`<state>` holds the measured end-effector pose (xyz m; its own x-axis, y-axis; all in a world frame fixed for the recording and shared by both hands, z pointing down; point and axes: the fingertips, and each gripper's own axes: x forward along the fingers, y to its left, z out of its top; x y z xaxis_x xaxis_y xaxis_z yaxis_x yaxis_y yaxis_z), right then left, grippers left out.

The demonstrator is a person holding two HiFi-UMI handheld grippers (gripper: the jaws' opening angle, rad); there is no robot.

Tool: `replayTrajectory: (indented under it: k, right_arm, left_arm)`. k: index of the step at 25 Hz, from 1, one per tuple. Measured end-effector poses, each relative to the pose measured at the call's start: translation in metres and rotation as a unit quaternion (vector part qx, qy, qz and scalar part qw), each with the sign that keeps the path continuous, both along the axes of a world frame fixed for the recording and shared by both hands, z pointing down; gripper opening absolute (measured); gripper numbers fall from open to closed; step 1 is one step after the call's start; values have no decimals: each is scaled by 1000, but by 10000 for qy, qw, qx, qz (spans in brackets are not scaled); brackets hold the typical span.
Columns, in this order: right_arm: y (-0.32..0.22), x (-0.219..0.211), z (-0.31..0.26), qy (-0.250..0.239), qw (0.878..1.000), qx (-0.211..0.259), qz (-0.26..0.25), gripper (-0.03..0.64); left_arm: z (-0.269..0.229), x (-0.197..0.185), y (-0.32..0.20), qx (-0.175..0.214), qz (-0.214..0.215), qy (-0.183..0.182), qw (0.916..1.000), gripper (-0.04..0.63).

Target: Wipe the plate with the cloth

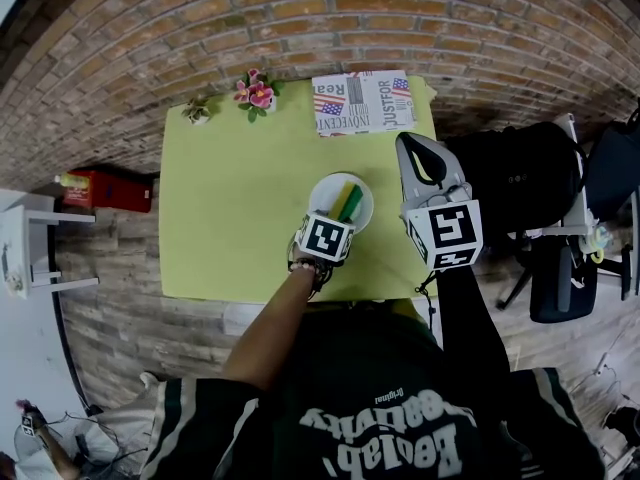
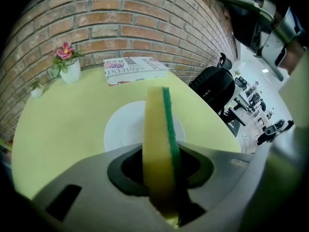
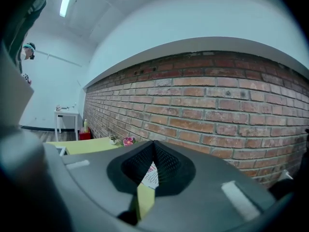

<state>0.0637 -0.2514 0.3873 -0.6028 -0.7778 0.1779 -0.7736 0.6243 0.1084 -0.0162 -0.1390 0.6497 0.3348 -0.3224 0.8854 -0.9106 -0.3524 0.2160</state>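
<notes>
A white plate [image 1: 326, 192] [image 2: 120, 125] lies near the front middle of the yellow-green table [image 1: 230, 208]. My left gripper [image 1: 341, 217] [image 2: 162, 174] is shut on a yellow sponge with a green scrub layer [image 1: 349, 203] [image 2: 157, 129], held edge-up over the plate. Whether the sponge touches the plate is hidden. My right gripper [image 1: 414, 152] [image 3: 153, 147] is raised beside the table's right edge, to the right of the plate. Its jaws meet at the tips with nothing between them, and it points toward the brick wall.
A folded newspaper [image 1: 362, 101] [image 2: 134, 67] lies at the table's far edge. A pink flower in a white pot [image 1: 255, 93] [image 2: 69, 64] and a small plant [image 1: 198, 111] stand far left. A black bag [image 1: 520, 178] sits right of the table. A red box [image 1: 105, 190] sits on the floor.
</notes>
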Motion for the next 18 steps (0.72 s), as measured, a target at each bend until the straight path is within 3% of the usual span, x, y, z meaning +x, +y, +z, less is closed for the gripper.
replayTrajectory:
  k: [18]
  right_arm:
    - [1,-29,-6,-134,9993,39,-345,14]
  left_arm:
    - [-7,-89,9,-3,-1205,-151,9926,138]
